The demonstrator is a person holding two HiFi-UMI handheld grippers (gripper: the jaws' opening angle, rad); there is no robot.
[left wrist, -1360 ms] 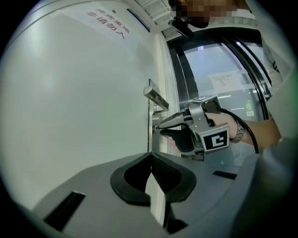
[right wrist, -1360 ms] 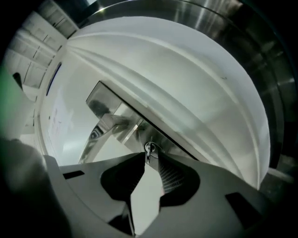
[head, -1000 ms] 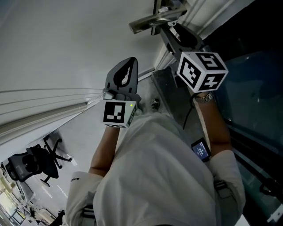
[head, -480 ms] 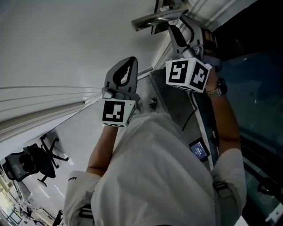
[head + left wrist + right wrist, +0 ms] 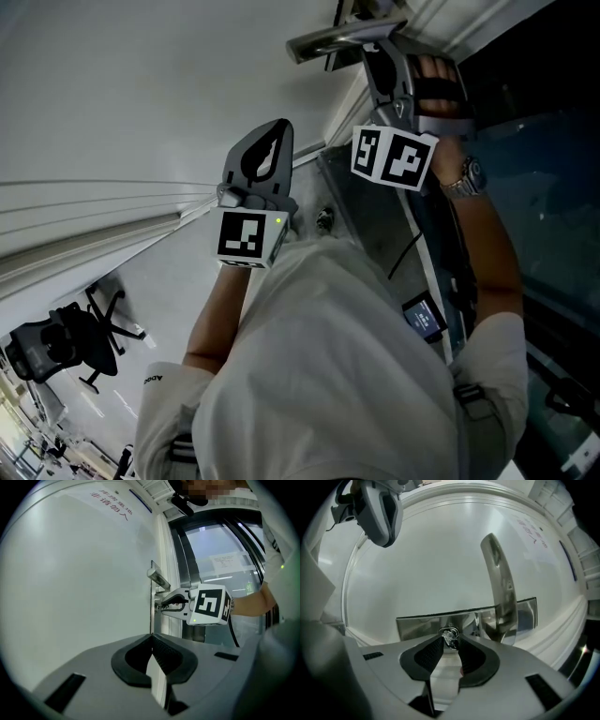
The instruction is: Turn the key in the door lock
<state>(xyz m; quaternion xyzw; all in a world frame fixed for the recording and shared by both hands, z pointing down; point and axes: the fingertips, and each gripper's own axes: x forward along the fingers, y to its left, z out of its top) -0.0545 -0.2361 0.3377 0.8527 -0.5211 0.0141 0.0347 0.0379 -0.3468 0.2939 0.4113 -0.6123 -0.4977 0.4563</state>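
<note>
Having just closed further, right gripper (image 5: 450,641) fingers (image 5: 431,652) pinch the key (image 5: 449,635).

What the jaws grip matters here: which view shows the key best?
The right gripper view: the key sits between the right gripper's jaws, which have just been closing. Head view: that gripper hides it. Left gripper view: too small to tell.

Door handle (image 5: 158,579) juts from the lock plate (image 5: 422,623) just above the key (image 5: 450,637), so top approach is tight. Plate on the key's other side is bare. Door face (image 5: 70,573) left of the plate: flat, open. Right side hemmed by frame (image 5: 179,550) and glass panel (image 5: 220,541). Left gripper (image 5: 152,639) hangs out front, well apart from the plate.
</note>
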